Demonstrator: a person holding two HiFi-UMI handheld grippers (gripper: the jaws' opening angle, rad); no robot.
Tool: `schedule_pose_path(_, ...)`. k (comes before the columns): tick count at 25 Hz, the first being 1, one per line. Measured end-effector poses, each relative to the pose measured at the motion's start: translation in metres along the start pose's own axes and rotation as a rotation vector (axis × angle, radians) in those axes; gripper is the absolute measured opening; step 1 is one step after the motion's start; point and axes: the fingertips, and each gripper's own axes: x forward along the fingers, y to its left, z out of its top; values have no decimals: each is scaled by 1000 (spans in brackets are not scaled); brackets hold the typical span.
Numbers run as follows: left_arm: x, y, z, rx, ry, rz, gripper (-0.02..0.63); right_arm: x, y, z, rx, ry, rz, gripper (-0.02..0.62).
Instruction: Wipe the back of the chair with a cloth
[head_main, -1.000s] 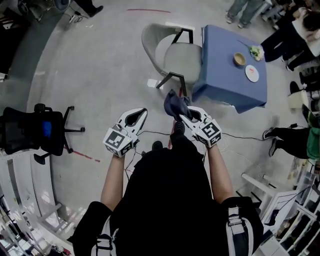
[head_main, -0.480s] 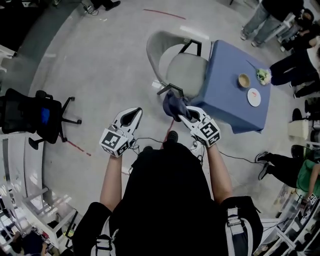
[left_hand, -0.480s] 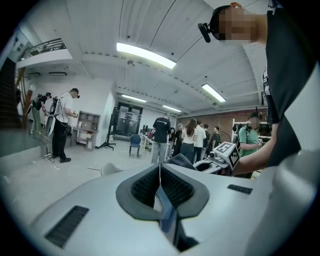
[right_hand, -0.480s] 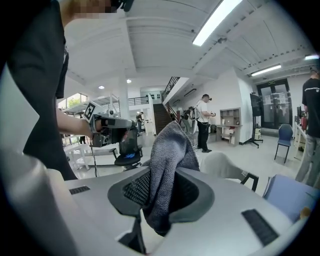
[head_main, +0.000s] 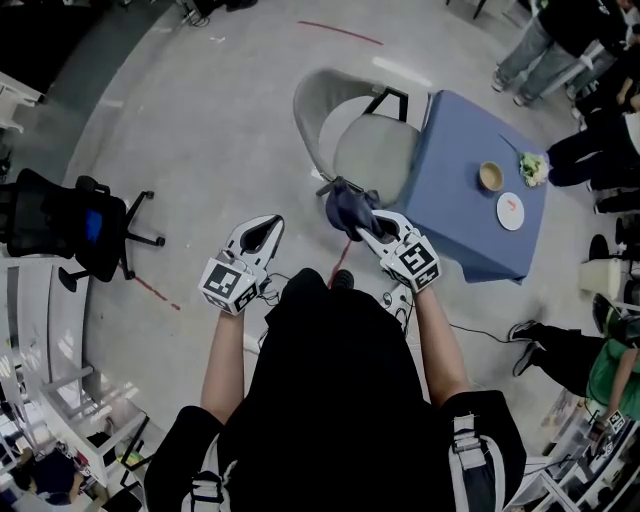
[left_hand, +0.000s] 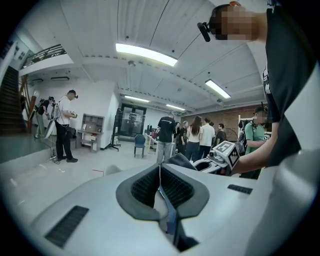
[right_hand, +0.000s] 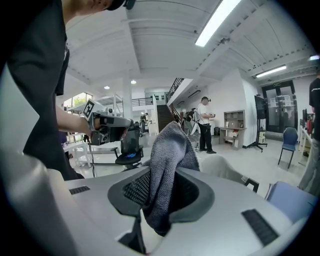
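A grey shell chair with black legs stands ahead, its curved back turned toward the left and its seat against a blue-clothed table. My right gripper is shut on a dark grey-blue cloth, held just short of the chair's near edge. In the right gripper view the cloth rises bunched from between the jaws, with the chair pale behind it. My left gripper is held level to the left, jaws shut with nothing between them.
A bowl, a plate and some greens sit on the blue table. A black office chair stands at the left. Cables trail on the concrete floor by my feet. Several people stand at the right and far side.
I have stepped closer to the chair; it and the table now sit nearer the grippers. The right gripper keeps hold of the cloth. The left gripper stays alongside.
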Motion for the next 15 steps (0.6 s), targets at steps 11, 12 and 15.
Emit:
schedule_pose_path(11,26,44,1,-39,13,-18,25,32,-27,10,8,15,-17,115)
schedule_pose_path(12,32,54,3,-40,13,-24,25,41,-34,11,11,22,-22,115)
schedule_pose_path(15,55,85,7,-45,15,-49,25,66,-55,18,12,40,-35,115)
